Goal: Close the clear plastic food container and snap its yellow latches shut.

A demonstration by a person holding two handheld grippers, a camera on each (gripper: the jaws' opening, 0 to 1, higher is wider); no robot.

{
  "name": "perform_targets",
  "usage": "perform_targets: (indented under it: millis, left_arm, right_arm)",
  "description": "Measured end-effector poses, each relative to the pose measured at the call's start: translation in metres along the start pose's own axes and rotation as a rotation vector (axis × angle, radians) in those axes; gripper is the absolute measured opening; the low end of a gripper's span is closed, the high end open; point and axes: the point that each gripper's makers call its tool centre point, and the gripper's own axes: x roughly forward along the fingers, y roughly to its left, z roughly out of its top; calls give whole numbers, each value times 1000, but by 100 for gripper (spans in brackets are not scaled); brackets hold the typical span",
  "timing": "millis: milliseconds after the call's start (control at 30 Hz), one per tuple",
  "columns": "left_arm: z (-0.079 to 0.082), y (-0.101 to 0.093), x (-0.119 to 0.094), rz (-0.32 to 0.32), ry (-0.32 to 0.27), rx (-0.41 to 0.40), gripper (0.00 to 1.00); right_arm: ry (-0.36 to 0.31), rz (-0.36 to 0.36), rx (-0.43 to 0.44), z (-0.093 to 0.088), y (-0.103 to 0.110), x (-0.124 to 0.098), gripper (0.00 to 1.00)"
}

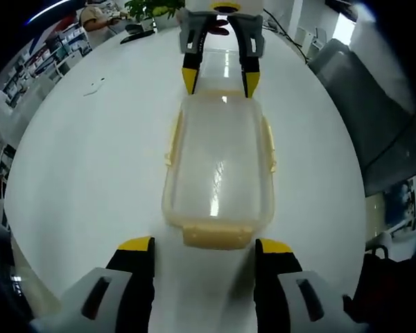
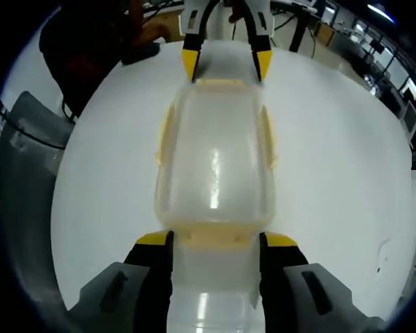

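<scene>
A clear plastic food container point(image 1: 218, 163) with its lid on lies lengthways on the white table point(image 1: 90, 173). Pale yellow latches point(image 1: 270, 142) sit along its long sides, and an end latch point(image 1: 217, 236) faces me. My left gripper point(image 1: 204, 245) is open, its yellow-tipped jaws standing either side of that near end. In the right gripper view the same container point(image 2: 215, 156) stretches away from my right gripper point(image 2: 218, 240), which is open around the opposite end latch point(image 2: 215, 238). Each gripper appears at the far end in the other's view: the right gripper point(image 1: 220, 80) and the left gripper point(image 2: 225, 66).
A grey chair point(image 1: 371, 111) stands by the table's right side in the left gripper view. A potted plant point(image 1: 152, 8) and a seated person point(image 1: 97, 17) are at the far edge. In the right gripper view a person in dark clothes point(image 2: 90, 41) and a grey chair point(image 2: 28, 132) are at the left.
</scene>
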Motion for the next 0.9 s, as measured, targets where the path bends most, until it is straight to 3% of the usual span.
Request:
perform_targets:
  millis: [233, 633, 900]
  left_arm:
    - [-1, -2, 7, 7, 5, 33, 53]
    - [4, -6, 15, -13, -28, 16, 54]
    - [4, -13, 15, -26, -38, 20, 48]
  right_arm:
    - [0, -10, -10, -1, -1, 1, 47]
    - [0, -11, -4, -4, 3, 5, 47]
    - [10, -11, -5, -4, 8, 4, 45]
